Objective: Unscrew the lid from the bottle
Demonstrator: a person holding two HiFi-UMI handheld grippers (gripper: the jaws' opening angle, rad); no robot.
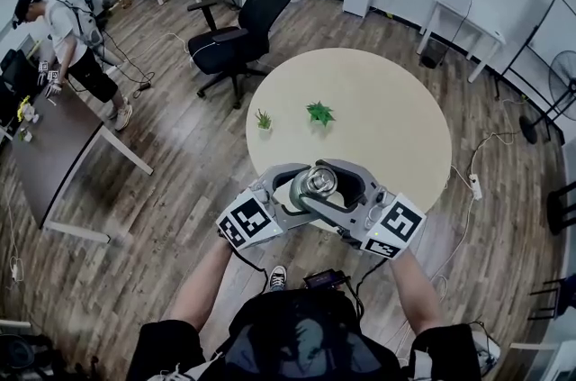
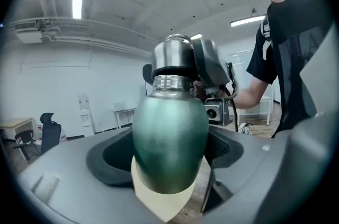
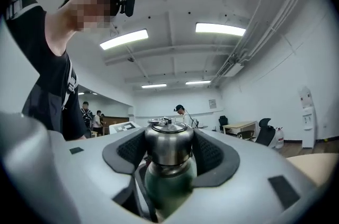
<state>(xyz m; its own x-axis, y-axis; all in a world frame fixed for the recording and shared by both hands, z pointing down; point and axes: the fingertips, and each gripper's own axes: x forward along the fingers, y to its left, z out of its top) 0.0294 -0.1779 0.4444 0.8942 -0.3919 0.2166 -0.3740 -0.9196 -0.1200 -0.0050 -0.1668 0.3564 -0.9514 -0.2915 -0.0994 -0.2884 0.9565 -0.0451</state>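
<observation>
Holds the bottle upright in mid-air, long axis vertical, base down, lid toward the ceiling and seated on the neck. Hangs it over the near edge of the round pale worktop, carried only by the two tools. Appears in the head view as a shiny steel disc seen end-on between them.

Clamps the left tool on the body, one dark pad pressed to each flank, jaws spread wide for the girth. Grips the lid with the right tool from the opposite side, ribbed pads bearing on it left and right, jaws also well apart around that width.

Shows a matte dark-green body, egg-shaped, widest at the middle, tapering up to a bright steel neck ring. Carries above that a brushed-steel cylindrical lid, broader than the neck, with a thin loop on top. Stands well apart from two small green plants farther back on the worktop.
</observation>
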